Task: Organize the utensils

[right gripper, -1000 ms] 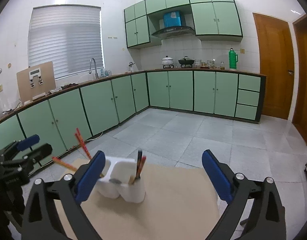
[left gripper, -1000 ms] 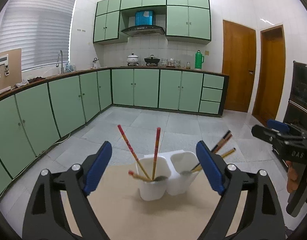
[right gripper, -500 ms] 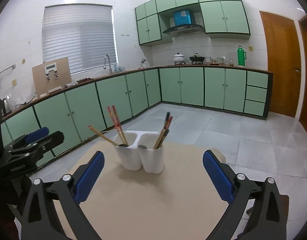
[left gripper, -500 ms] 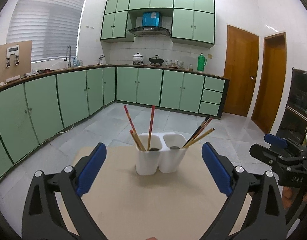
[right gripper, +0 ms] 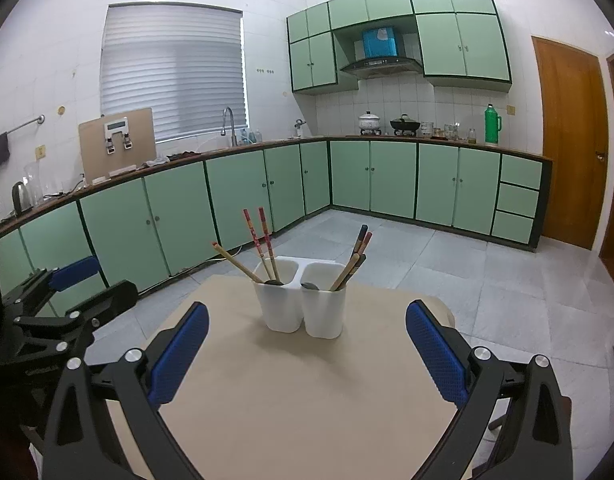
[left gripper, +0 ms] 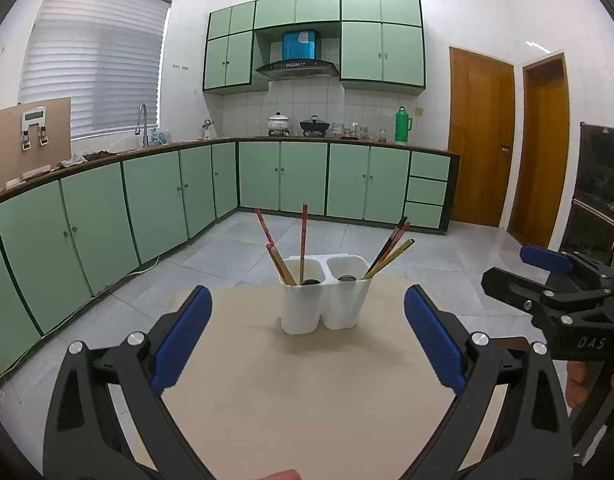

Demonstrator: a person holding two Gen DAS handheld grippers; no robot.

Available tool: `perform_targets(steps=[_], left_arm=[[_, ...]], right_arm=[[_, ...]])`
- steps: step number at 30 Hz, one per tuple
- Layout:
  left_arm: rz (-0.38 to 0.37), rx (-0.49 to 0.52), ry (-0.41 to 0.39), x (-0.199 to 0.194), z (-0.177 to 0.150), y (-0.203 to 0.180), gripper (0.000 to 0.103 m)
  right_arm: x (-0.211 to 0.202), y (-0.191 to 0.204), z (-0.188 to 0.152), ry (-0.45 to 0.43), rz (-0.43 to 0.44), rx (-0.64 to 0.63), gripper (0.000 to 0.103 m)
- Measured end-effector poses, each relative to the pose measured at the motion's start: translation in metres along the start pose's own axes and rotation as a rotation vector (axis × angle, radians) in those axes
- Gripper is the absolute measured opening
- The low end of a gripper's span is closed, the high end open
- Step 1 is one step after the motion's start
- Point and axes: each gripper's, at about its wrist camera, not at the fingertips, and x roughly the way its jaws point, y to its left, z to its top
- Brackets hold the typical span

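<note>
A white two-cup utensil holder [left gripper: 322, 295] [right gripper: 301, 304] stands upright on a beige table [left gripper: 307, 392] [right gripper: 307, 392]. Its left cup holds red chopsticks [left gripper: 303, 240] [right gripper: 261, 240] and a dark spoon bowl. Its right cup holds dark and tan chopsticks [left gripper: 389, 250] [right gripper: 353, 260] and a spoon. My left gripper [left gripper: 305, 332] is open and empty, well short of the holder. My right gripper [right gripper: 307, 344] is open and empty, also short of it. Each gripper shows at the side of the other's view.
Green kitchen cabinets [left gripper: 147, 208] run along the left and back walls, with pots [left gripper: 278, 123] and a green thermos [left gripper: 403, 124] on the counter. Two wooden doors [left gripper: 481, 136] stand at the right. Grey tiled floor [right gripper: 467, 264] surrounds the table.
Both grippers have pulled back and up from the holder, which now looks smaller and farther off. The holder and its utensils stay put. Both grippers stay open.
</note>
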Motion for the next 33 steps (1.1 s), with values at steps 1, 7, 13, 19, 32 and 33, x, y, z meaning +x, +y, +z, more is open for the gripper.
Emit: perform_targets(steps=[1,7,13,19,32,33], left_arm=[[0.0,0.001,-0.002,-0.0009,0.0002,-0.0003,0.094],[-0.004,0.005,-0.012,-0.0072,-0.0018,-0.0051,0.094],[-0.001,0.002,-0.012,-0.0081,-0.0009,-0.0048,0.094],[0.006,-0.001,-0.011,-0.0055,-0.0015,-0.0027,0.094],[0.008,-0.006,-0.01,-0.0051,-0.0022,-0.002,0.094],[0.008,-0.005,-0.009,-0.005,-0.0021,-0.0019,0.094]], right_arm=[[-0.001,0.0009,0.0001,0.0,0.004,-0.001,0.097],[-0.0029,0.0035,-0.0007,0.001,0.012,-0.001,0.097],[-0.0026,0.0045,-0.0019,0.001,0.014,-0.007,0.097],[-0.0014,0.0058,-0.0021,0.002,0.011,-0.007,0.097],[-0.0001,0.0032,0.0011,0.002,0.009,-0.01,0.097],[0.0001,0.0033,0.0011,0.002,0.009,-0.012,0.097]])
